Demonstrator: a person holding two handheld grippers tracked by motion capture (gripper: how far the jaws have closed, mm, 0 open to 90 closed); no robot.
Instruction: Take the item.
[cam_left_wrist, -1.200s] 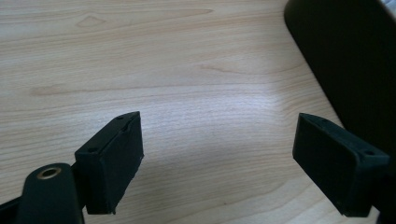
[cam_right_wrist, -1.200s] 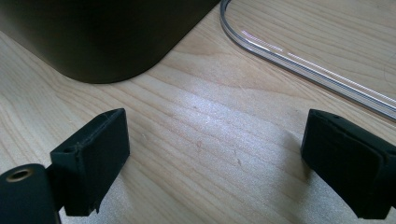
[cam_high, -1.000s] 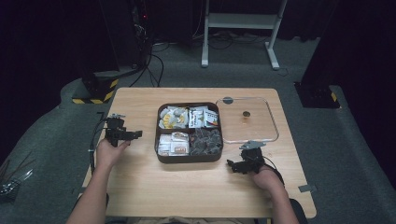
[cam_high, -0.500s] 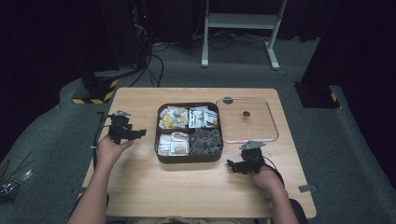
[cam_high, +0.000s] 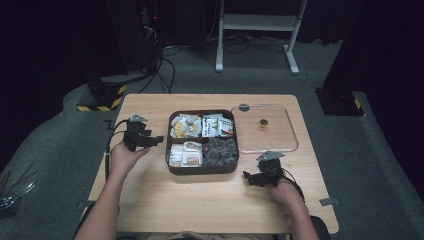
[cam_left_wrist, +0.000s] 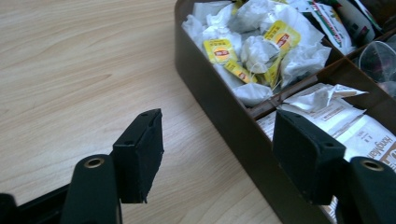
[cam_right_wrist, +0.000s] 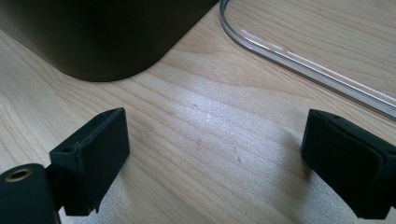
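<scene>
A dark brown four-compartment tray (cam_high: 202, 171) sits mid-table. It holds yellow-tagged tea bags (cam_high: 185, 126) at back left, printed sachets (cam_high: 218, 125) at back right, white packets (cam_high: 185, 152) at front left and dark bags (cam_high: 220, 150) at front right. My left gripper (cam_high: 159, 140) hovers just left of the tray and points at it. Its jaws have just been closing and stand apart with nothing between them. In the left gripper view, the left gripper (cam_left_wrist: 219, 126) frames the tray wall (cam_left_wrist: 219, 107), with tea bags (cam_left_wrist: 252, 42) behind. My right gripper (cam_high: 248, 176) rests open by the tray's front right corner; in its own view the right gripper (cam_right_wrist: 215, 135) has only bare wood between its jaws.
A clear lid (cam_high: 270, 140) with a small knob (cam_high: 263, 122) lies flat to the right of the tray; its rim (cam_right_wrist: 299, 60) runs just beyond my right gripper. The tray corner (cam_right_wrist: 102, 37) stands close ahead of the right gripper. A yellow-and-black striped base (cam_high: 100, 102) sits on the floor at back left.
My left hand has carried its gripper to the right, toward the tray, and a little higher. The right hand has stayed put.
</scene>
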